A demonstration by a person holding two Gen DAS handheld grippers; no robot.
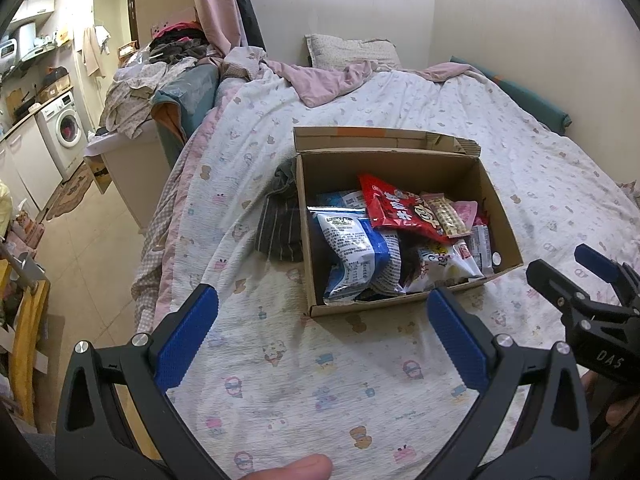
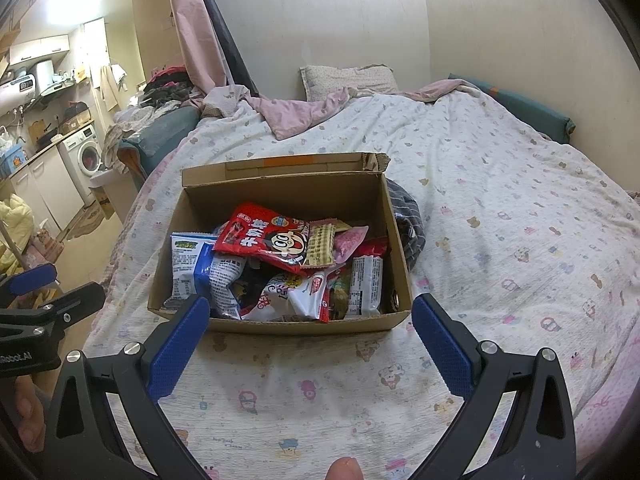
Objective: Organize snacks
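Note:
An open cardboard box [image 1: 496, 216] [image 2: 288, 190] sits on the bed and holds several snack packets. A red packet [image 1: 394, 208] [image 2: 260, 240] lies on top, with a blue-and-white bag [image 1: 356, 248] [image 2: 192, 264] to its left and white packets toward the near wall. My left gripper [image 1: 322, 300] hovers open just short of the box's near edge, nothing between its blue pads. My right gripper [image 2: 310, 308] is also open and empty in front of the box. In the left wrist view the right gripper [image 1: 564, 264] shows at the right edge; in the right wrist view the left gripper [image 2: 52, 284] shows at the left.
A dark striped garment [image 1: 280, 220] [image 2: 408, 220] lies against the box's side. The patterned bedsheet [image 1: 320, 380] [image 2: 500, 220] spreads around it, with a pink blanket [image 1: 328, 80] and pillow [image 2: 348, 78] at the head. Left of the bed are floor, piled laundry and a washing machine [image 1: 66, 128].

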